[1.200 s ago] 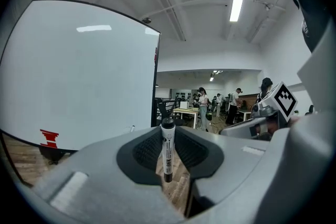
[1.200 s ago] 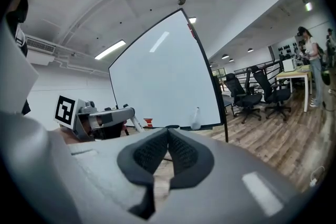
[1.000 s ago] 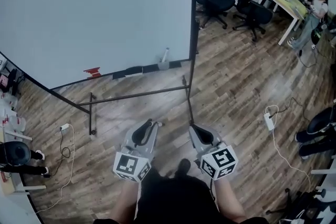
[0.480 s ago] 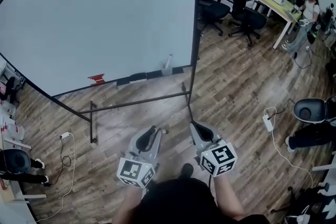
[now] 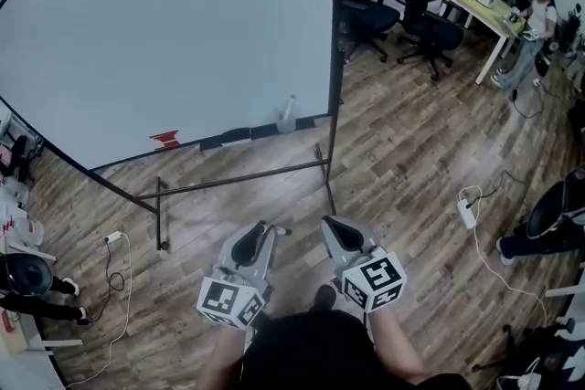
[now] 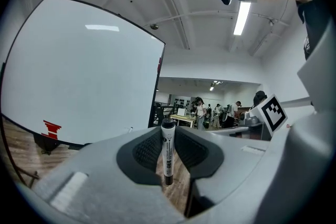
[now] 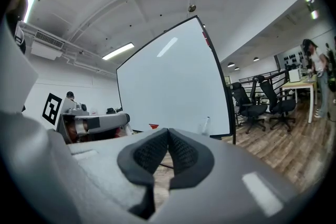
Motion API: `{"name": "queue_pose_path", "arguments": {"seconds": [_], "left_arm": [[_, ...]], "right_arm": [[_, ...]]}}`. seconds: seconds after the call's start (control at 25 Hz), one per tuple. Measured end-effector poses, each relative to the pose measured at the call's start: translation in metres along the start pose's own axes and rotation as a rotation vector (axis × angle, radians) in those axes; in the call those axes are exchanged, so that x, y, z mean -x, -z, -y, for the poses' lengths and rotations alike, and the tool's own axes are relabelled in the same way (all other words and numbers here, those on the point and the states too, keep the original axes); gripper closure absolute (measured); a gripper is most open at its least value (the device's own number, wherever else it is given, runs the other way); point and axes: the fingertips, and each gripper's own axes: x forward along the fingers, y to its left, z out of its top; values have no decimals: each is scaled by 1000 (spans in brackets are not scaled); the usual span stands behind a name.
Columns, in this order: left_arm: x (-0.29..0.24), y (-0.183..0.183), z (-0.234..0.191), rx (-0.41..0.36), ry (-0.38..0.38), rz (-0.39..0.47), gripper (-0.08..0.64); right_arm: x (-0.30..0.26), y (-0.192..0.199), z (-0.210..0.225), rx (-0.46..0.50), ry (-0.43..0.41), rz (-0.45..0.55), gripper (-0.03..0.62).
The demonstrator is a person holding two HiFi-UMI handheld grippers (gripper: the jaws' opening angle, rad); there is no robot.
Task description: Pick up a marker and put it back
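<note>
Marker (image 6: 167, 155) (seemingly capped) in left gripper (image 5: 267, 228)

Office w/ whiteboard (image 5: 164, 32), swivel chairs (image 5: 437, 27), desk (image 5: 498, 9)

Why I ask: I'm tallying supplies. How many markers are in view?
1: a marker upright between the left gripper's jaws. Items on the whiteboard tray are too small to tell; more may be there.

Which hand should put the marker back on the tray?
Left. The left gripper is shut on the marker; the right gripper is shut with nothing in it. The tray lies ahead of both.
</note>
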Motion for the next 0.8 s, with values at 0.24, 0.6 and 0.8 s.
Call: {"name": "queue_pose_path", "arguments": {"seconds": [0.24, 0.6, 0.8], "left_arm": [[-22, 0, 16, 11, -13, -7, 479], [-40, 3, 11, -4, -32, -40, 479], [-58, 16, -12, 55, -21, -63, 479]], "right_arm": [[12, 7, 20, -3, -17, -21, 589], [5, 22, 34, -48, -33, -51, 589], [-15, 15, 51, -52, -4, -35, 589]]}}
